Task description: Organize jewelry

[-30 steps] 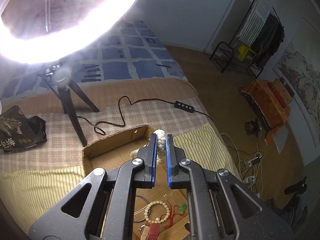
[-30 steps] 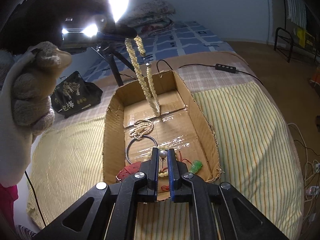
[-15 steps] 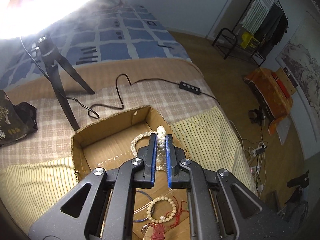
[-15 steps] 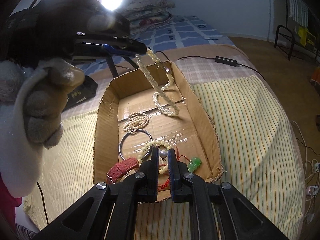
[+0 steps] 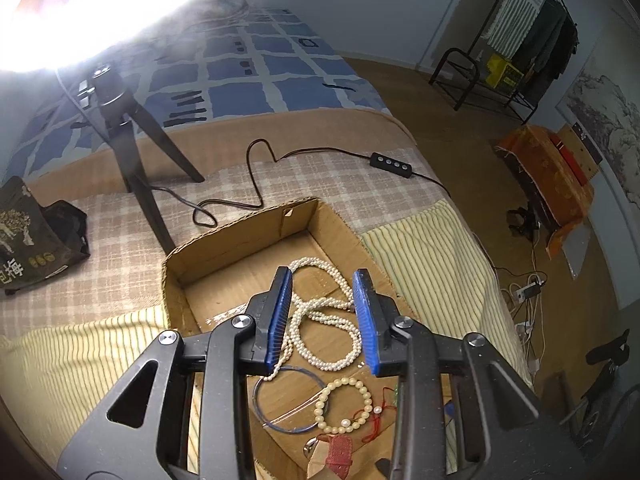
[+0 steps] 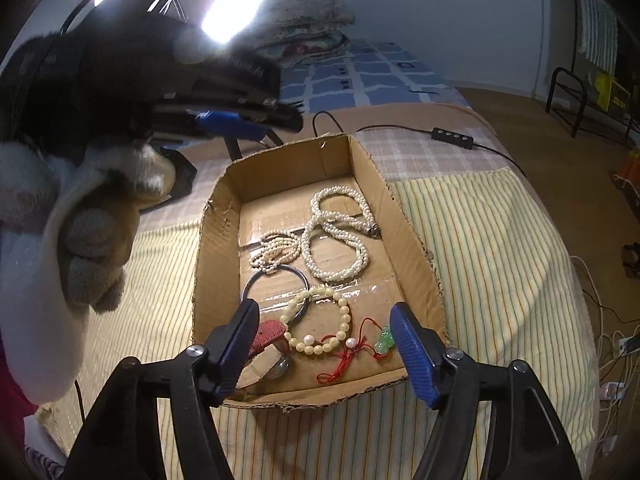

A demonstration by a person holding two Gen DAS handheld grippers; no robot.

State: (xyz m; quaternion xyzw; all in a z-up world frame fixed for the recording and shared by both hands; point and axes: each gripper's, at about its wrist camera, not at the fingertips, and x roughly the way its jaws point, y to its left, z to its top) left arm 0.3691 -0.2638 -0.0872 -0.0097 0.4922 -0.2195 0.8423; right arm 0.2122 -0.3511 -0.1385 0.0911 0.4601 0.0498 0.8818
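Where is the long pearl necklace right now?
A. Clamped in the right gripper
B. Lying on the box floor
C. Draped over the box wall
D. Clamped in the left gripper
B: the pearl necklace lies coiled on the box floor, and both the left gripper and the right gripper are open and hold nothing.

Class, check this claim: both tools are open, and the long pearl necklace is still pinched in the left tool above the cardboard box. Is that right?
Not quite. Both the left tool and right tool are open, but the long pearl necklace lies loose on the floor of the cardboard box, not pinched. The right wrist view shows this best.
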